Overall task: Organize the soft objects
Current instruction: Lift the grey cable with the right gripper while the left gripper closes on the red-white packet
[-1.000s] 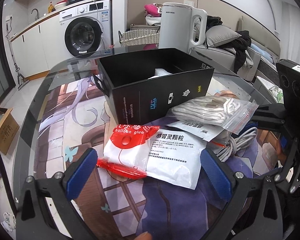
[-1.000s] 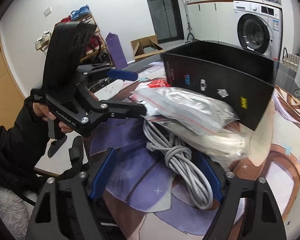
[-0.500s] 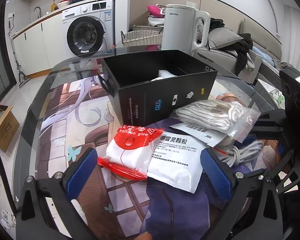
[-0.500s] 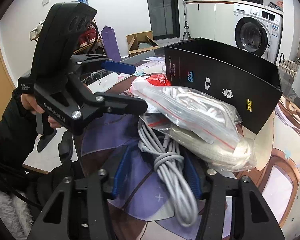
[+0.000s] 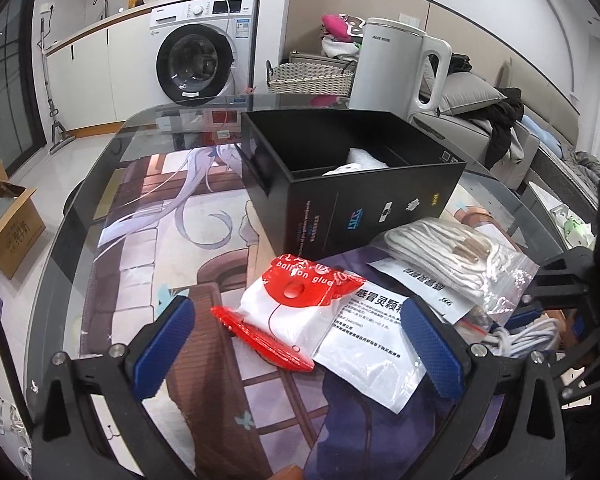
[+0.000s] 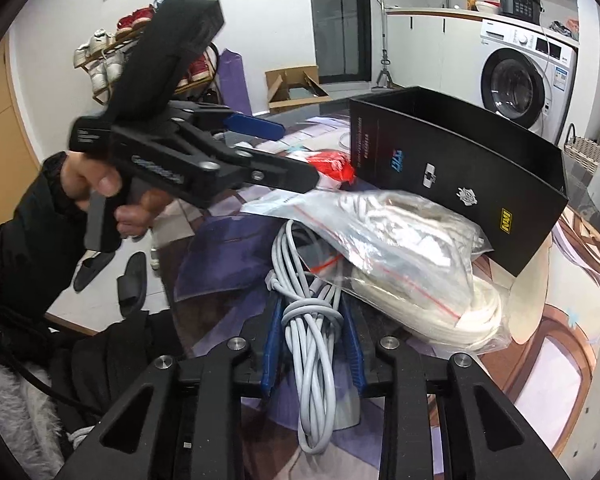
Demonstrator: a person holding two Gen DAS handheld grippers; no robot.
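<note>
Right gripper pinched tight on a grey cable, blue pads pressing the knotted bundle from both sides, loops trailing back between the fingers and forward onto the table. Just beyond the cable, a clear zip bag of white cord, one end under the corner of the black box, the other sagging toward the cable. Left gripper spread wide, nothing between the pads, poised above a white pouch with a red top reading "balloon glue"; beside that, partly overlapped, a white sachet with printed text. From the left wrist view, zip bag resting across another white packet, leaning against the box front; cable just visible at the right edge, below the bag. Black box open on top, standing upright near the table's middle, something white lying inside. All the soft items bunched on the near side of the box, on a printed mat under glass. In the right wrist view, a hand in a dark sleeve wrapped round the left gripper's handle. White kettle at the far table edge, washer behind.
</note>
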